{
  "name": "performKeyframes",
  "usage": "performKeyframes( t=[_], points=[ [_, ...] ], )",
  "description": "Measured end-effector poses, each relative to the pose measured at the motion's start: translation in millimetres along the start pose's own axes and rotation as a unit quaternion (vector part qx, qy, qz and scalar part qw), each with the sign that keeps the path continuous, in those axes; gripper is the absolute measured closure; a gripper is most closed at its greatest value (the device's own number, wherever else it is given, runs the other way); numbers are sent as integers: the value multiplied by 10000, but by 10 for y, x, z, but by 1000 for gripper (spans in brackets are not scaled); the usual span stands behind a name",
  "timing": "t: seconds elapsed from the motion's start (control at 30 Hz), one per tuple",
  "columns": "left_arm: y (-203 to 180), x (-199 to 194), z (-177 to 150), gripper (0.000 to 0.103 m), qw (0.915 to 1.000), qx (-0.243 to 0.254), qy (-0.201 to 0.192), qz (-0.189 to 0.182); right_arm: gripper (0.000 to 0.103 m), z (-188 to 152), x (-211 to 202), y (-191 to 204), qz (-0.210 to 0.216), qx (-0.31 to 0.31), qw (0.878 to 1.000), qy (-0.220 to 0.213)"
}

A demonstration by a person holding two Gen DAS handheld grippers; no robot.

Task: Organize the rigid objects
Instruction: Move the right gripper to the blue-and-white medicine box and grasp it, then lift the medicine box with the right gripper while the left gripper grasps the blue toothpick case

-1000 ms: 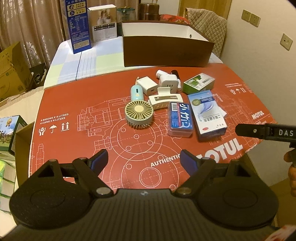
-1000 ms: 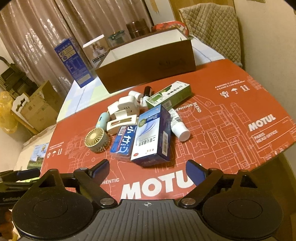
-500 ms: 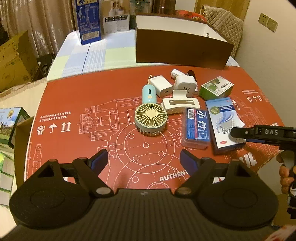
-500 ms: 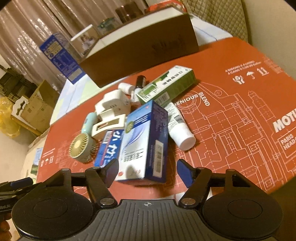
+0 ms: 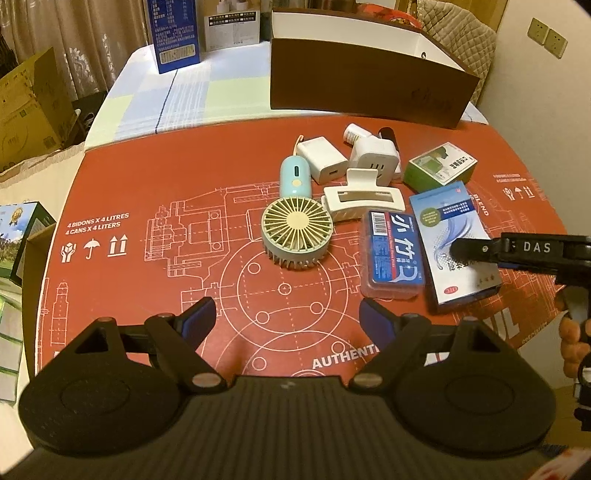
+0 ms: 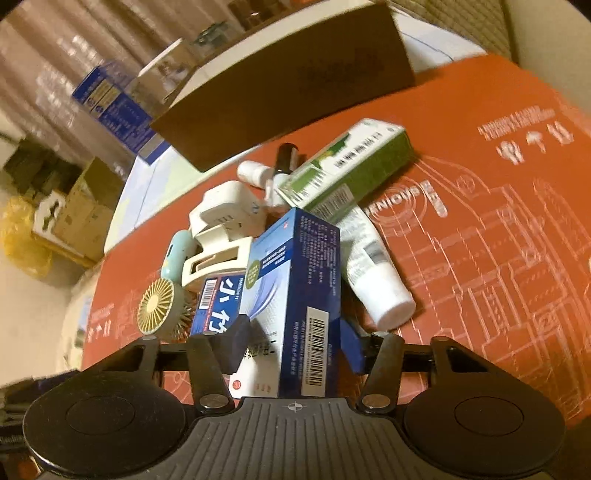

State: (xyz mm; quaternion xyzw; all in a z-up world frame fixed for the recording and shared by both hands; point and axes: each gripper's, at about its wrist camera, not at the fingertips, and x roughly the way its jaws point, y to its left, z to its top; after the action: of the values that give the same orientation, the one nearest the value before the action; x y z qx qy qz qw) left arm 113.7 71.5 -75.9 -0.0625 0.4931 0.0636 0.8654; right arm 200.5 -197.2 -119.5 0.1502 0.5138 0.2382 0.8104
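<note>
A heap of small items lies on the red printed mat (image 5: 147,206): a round hand fan (image 5: 295,230), a cream hair clip (image 5: 364,197), a red-and-blue case (image 5: 393,254), a green box (image 5: 439,168), white chargers (image 5: 375,157), a white tube (image 6: 376,280). A blue-and-white box (image 6: 295,277) leans tilted against the case. My right gripper (image 6: 291,343) is closing on this box; both pads touch its sides. One of its fingers (image 5: 476,249) shows over the box in the left wrist view. My left gripper (image 5: 286,317) hangs open over bare mat, nothing between its fingers.
A large brown open box (image 5: 369,74) stands behind the heap at the back of the table. A tall blue carton (image 5: 173,33) and a white carton (image 5: 232,26) stand at the back left. Cardboard boxes (image 5: 29,110) sit on the floor to the left.
My right gripper came down and forward onto the blue-and-white box and its jaws narrowed around it. The left gripper drifted a little nearer the heap, still open.
</note>
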Motion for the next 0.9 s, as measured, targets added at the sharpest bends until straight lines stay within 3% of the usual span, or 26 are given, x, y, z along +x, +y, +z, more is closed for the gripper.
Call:
performKeyframes(
  t=[0.13, 0.23, 0.3, 0.57, 0.9],
  points=[
    [-20, 29, -6, 21, 10000, -1, 40, -8, 61, 8, -95, 231, -568, -757, 9955, -95],
    [-35, 60, -7, 21, 10000, -6, 51, -22, 65, -52, -143, 459, -1121, -1561, 9812, -204],
    [-53, 77, -7, 21, 10000, 3, 57, -30, 66, -107, -128, 571, -1260, -1928, 9730, -147],
    [-102, 136, 2, 21, 9999, 41, 113, -101, 65, -177, 58, 599, -1340, -2107, 9681, 196],
    [-262, 294, 118, 28, 9986, 186, 253, -431, 68, -119, 34, 626, -1091, -2295, 9671, 98]
  ],
)
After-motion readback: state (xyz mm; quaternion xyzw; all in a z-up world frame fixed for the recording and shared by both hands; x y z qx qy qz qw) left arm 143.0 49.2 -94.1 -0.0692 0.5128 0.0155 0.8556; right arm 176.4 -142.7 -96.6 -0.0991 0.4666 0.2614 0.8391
